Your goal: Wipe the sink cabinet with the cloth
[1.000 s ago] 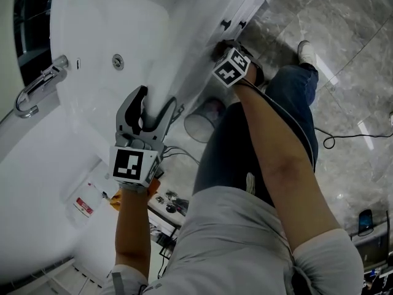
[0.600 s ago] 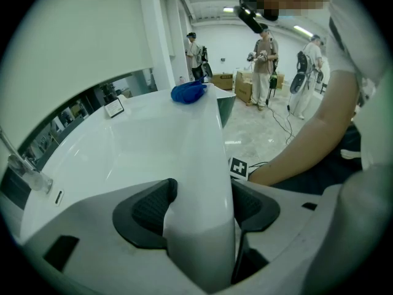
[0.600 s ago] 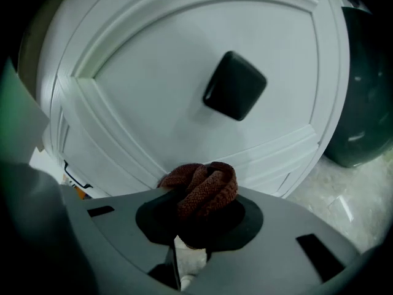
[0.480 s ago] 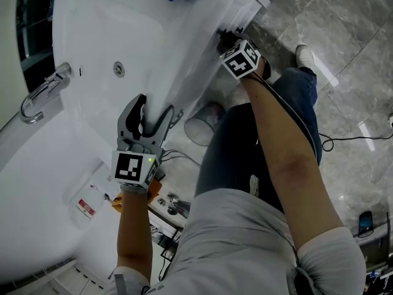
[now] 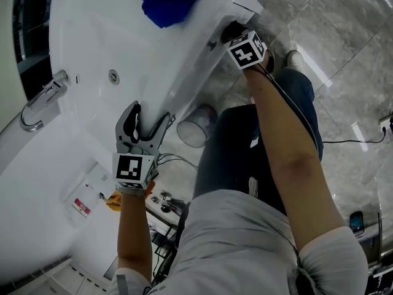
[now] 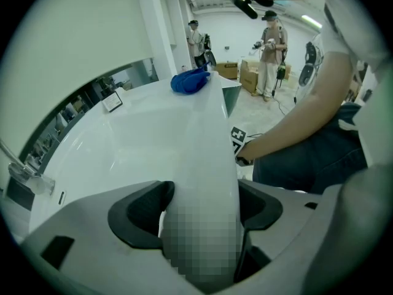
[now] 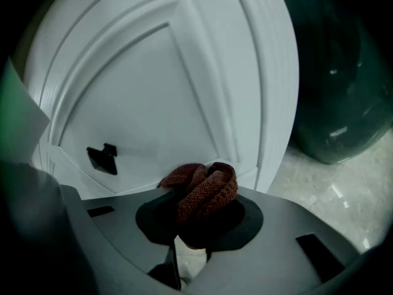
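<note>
My right gripper (image 7: 199, 212) is shut on a bunched reddish-brown knitted cloth (image 7: 206, 188). It holds the cloth close against the white panelled cabinet door (image 7: 159, 97), near the door's black handle (image 7: 101, 157). From the head view, that gripper (image 5: 227, 33) reaches under the counter's far end at the cabinet front (image 5: 236, 5). My left gripper (image 5: 147, 119) straddles the white counter rim (image 6: 206, 146). Its jaws have just been opening, and the rim stands between the spread pads (image 6: 142, 209). A blue cloth (image 5: 169, 0) lies on the countertop.
A chrome tap (image 5: 38, 100) stands at the basin's left. A round bin (image 5: 195, 125) sits on the grey marble floor by the person's leg, and a dark green vessel (image 7: 336, 72) stands right of the cabinet. Other people (image 6: 270, 45) and boxes are far off.
My right gripper has slid with the cloth along the cabinet front toward its far end. The left jaws have spread wider around the rim. The blue cloth has come into view.
</note>
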